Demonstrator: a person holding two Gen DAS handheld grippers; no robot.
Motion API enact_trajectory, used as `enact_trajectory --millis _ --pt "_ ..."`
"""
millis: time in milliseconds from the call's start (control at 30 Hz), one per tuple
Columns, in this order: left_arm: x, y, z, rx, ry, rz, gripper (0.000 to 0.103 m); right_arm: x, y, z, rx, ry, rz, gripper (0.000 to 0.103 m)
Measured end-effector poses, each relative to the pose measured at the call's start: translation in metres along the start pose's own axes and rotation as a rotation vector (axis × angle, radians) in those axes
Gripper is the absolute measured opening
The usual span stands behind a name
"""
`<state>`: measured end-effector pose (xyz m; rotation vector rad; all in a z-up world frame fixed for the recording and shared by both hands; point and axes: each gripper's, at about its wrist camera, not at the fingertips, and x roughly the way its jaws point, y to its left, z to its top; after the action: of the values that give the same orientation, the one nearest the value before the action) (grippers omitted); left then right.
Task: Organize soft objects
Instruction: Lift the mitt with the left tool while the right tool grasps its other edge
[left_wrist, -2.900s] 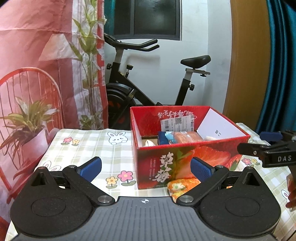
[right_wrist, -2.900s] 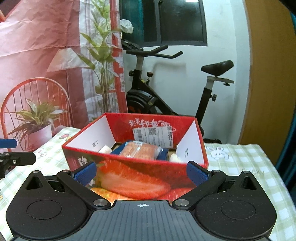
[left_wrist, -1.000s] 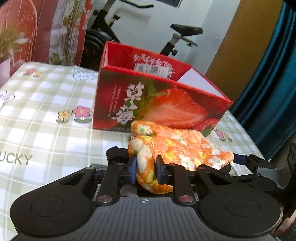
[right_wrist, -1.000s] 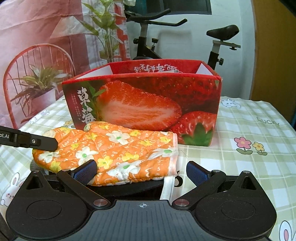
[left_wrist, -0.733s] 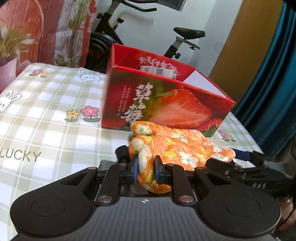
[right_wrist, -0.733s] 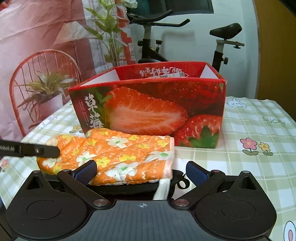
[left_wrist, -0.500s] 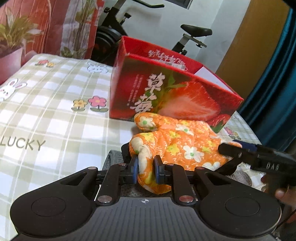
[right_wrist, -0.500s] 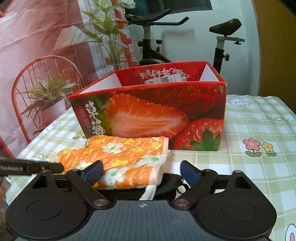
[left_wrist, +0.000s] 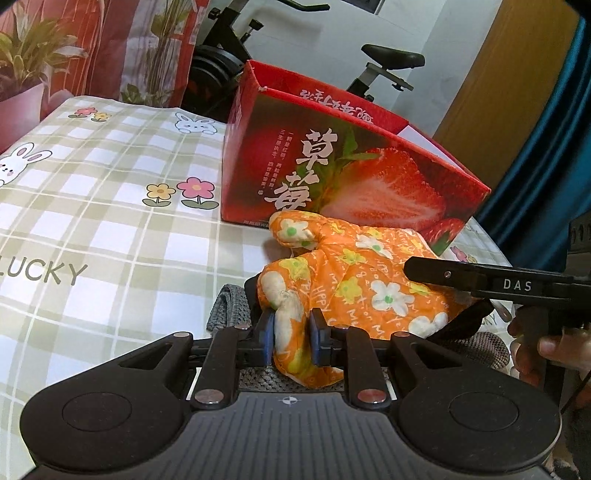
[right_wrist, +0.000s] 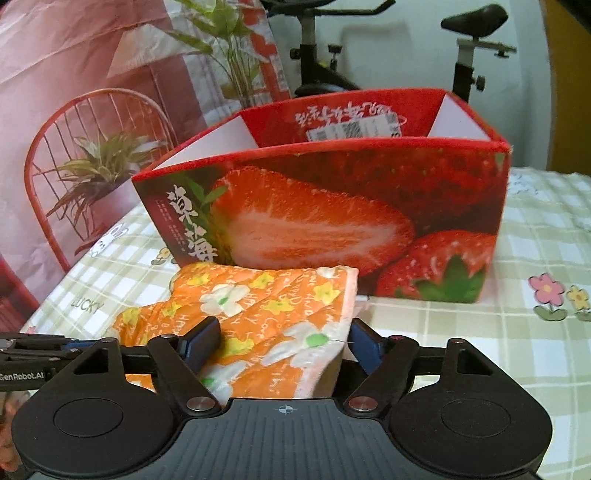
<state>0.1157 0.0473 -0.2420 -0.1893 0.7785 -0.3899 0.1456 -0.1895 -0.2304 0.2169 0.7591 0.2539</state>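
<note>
An orange flowered oven mitt (left_wrist: 354, 273) lies in front of the red strawberry box (left_wrist: 332, 177) on the checked tablecloth. My left gripper (left_wrist: 292, 341) is shut on the mitt's fingertip end. My right gripper (right_wrist: 282, 343) is around the mitt's cuff end (right_wrist: 266, 317), its blue pads (right_wrist: 201, 341) partly closed on the cloth; I cannot tell whether they pinch it. The right gripper's finger also shows in the left wrist view (left_wrist: 480, 278), lying over the mitt. The box (right_wrist: 332, 206) is open at the top.
A grey knitted item (left_wrist: 229, 306) and something black lie under the mitt. An exercise bike (right_wrist: 369, 44) stands behind the table. A potted plant (right_wrist: 99, 162) and red chair are at the left. A teal curtain (left_wrist: 546, 147) hangs at the right.
My right gripper has moved in over the mitt's cuff and its pads have narrowed around it. My left gripper stays shut on the mitt and has lifted that end slightly.
</note>
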Motion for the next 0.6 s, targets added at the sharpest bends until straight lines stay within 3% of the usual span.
enact_trajectory --millis 67,133,300,600 --pt "-0.002 0.0 0.001 -0.004 -0.006 -0.003 0.02 -0.004 0.002 0.003 -0.013 -0.005 -0.002 0.058" --pt "-0.006 0.0 0.003 -0.001 -0.022 -0.006 0.018 -0.012 0.003 0.009 -0.027 -0.019 -0.01 0.038" --pt "-0.023 -0.005 0.014 0.021 -0.089 -0.016 0.014 -0.035 0.004 0.031 -0.054 -0.068 0.002 0.016" --pt "-0.052 -0.023 0.034 0.095 -0.211 -0.013 0.014 -0.066 0.022 0.057 -0.135 -0.135 0.009 0.012"
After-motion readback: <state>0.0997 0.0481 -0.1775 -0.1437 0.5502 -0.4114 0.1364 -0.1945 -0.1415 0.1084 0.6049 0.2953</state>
